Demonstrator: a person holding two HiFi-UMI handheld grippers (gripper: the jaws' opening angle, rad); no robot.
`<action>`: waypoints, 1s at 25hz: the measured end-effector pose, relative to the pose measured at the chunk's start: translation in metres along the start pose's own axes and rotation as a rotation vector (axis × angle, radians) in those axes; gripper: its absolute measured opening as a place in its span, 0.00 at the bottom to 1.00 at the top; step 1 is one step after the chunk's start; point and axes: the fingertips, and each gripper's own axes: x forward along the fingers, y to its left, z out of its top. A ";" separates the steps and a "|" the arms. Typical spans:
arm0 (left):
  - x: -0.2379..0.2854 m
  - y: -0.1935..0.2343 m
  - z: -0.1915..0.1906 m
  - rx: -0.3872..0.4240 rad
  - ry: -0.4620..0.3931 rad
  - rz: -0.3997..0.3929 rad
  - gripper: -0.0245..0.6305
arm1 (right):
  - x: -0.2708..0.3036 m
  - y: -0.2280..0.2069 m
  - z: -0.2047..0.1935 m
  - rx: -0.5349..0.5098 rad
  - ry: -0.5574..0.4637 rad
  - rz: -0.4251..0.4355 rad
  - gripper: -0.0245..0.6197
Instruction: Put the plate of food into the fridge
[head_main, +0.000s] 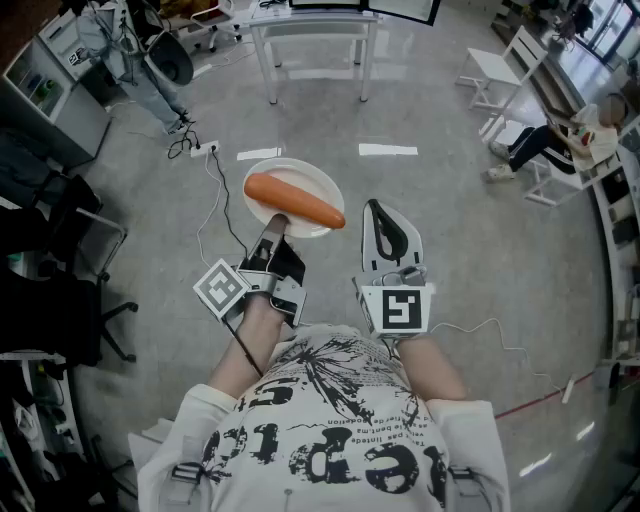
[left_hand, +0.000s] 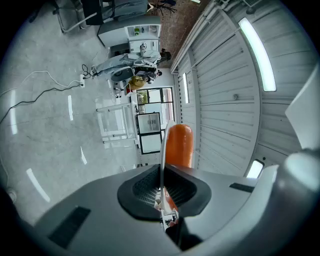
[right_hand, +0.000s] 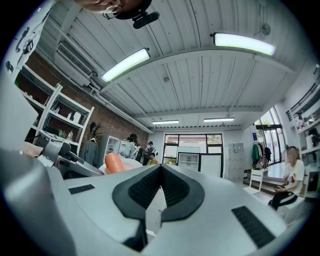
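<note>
A white plate (head_main: 312, 182) with a long orange sausage (head_main: 295, 200) on it is held in the air over the floor. My left gripper (head_main: 276, 228) is shut on the plate's near rim. In the left gripper view the plate rim (left_hand: 163, 145) runs edge-on between the pads and the sausage (left_hand: 179, 145) stands beyond them. My right gripper (head_main: 383, 228) is to the right of the plate, apart from it, with its jaws shut and nothing between them. In the right gripper view the sausage (right_hand: 113, 163) and plate (right_hand: 129, 163) show at the left, past the left gripper's body (right_hand: 65, 161).
A white-framed table (head_main: 315, 35) stands ahead. A power strip and cables (head_main: 200, 150) lie on the floor at left, near an office chair (head_main: 70, 290). A seated person (head_main: 560, 135) and white chairs (head_main: 500, 70) are at right. A glass-door fridge (right_hand: 199, 162) stands far ahead.
</note>
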 end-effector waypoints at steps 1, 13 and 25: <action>0.001 0.001 0.000 -0.004 0.001 0.001 0.07 | 0.001 0.001 0.000 0.000 -0.005 0.003 0.04; 0.001 0.014 0.007 -0.020 0.038 0.009 0.07 | -0.001 0.011 0.003 -0.009 -0.087 -0.038 0.04; -0.028 0.031 0.080 -0.026 0.087 0.021 0.07 | 0.032 0.073 -0.018 0.028 -0.002 -0.084 0.04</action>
